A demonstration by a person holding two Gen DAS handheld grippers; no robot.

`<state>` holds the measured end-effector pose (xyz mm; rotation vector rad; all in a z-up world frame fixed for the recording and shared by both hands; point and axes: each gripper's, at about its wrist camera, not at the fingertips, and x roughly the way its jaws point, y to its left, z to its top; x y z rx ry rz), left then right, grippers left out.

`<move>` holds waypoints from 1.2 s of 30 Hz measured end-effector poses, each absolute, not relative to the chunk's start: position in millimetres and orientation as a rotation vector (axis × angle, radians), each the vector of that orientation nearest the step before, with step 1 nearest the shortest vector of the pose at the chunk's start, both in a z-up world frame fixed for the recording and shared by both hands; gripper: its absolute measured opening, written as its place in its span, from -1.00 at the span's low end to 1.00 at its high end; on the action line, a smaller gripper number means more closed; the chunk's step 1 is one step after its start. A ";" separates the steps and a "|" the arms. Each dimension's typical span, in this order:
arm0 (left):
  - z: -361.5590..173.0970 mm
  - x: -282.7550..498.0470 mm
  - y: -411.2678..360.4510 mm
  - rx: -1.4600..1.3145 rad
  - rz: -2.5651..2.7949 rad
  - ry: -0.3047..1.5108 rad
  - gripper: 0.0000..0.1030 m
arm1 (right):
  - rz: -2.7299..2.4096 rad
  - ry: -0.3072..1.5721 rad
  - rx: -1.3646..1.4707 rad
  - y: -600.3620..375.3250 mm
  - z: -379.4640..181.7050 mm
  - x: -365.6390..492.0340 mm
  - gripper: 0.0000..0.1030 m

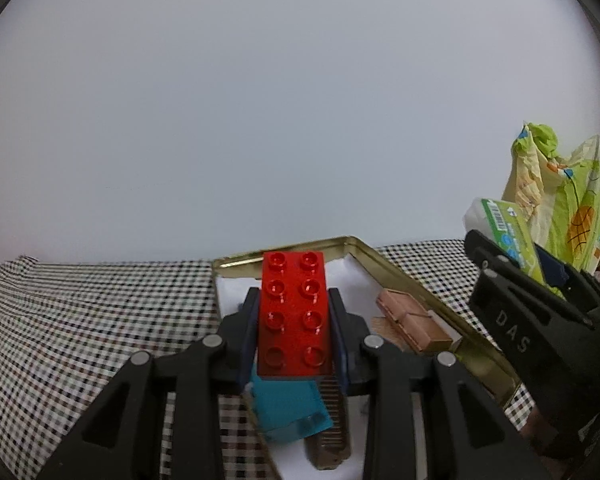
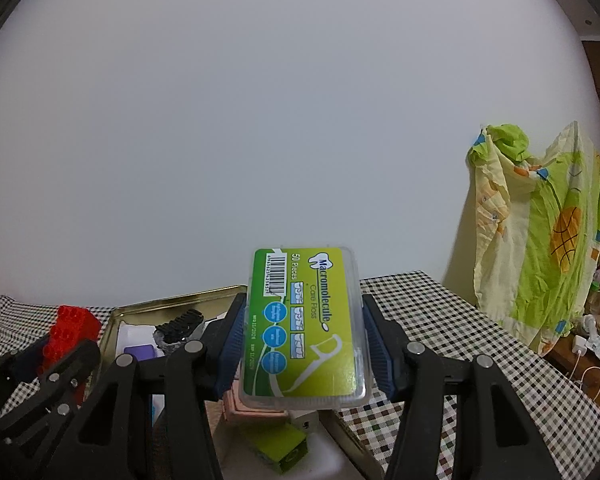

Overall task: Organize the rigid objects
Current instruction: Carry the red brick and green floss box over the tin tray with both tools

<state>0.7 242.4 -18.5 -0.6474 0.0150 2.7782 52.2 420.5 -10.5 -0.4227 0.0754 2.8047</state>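
Observation:
My left gripper [image 1: 294,322] is shut on a red studded brick [image 1: 294,312], held above a gold tin tray [image 1: 400,276]. In the tray beneath lie a teal block [image 1: 288,408], a brown comb [image 1: 332,420] and a pink case [image 1: 412,320]. My right gripper [image 2: 300,336] is shut on a clear box of dental floss with a green label [image 2: 304,320], also above the gold tin tray [image 2: 172,300]. The red studded brick [image 2: 70,330] in the left gripper [image 2: 56,354] shows at the left of the right wrist view; the floss box [image 1: 508,228] shows at the right of the left wrist view.
A checkered cloth [image 2: 460,340] covers the table. A green and yellow patterned sheet [image 2: 540,232] hangs at the right. The tray also holds a black comb [image 2: 180,322], a purple block [image 2: 140,352] and a lime green block [image 2: 282,446]. A plain white wall stands behind.

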 end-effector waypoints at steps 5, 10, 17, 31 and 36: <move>-23.1 -3.9 248.3 -0.681 2.763 0.023 -0.41 | 2.799 0.094 -0.439 428.2 -11.4 47.9 0.11; -24.4 -7.8 253.3 -0.710 2.751 0.046 -0.41 | 2.801 0.091 -0.477 428.1 -13.9 41.2 0.11; -27.5 -15.5 254.6 -0.775 2.736 0.077 -0.41 | 2.814 0.095 -0.564 424.2 -18.6 32.5 0.11; -38.9 -27.2 253.6 -0.903 2.716 0.091 -0.41 | 2.824 0.093 -0.720 419.2 -28.4 18.5 0.11; -43.8 -29.6 253.6 -0.940 2.712 0.125 -0.41 | 2.829 0.090 -0.773 418.1 -31.9 14.7 0.11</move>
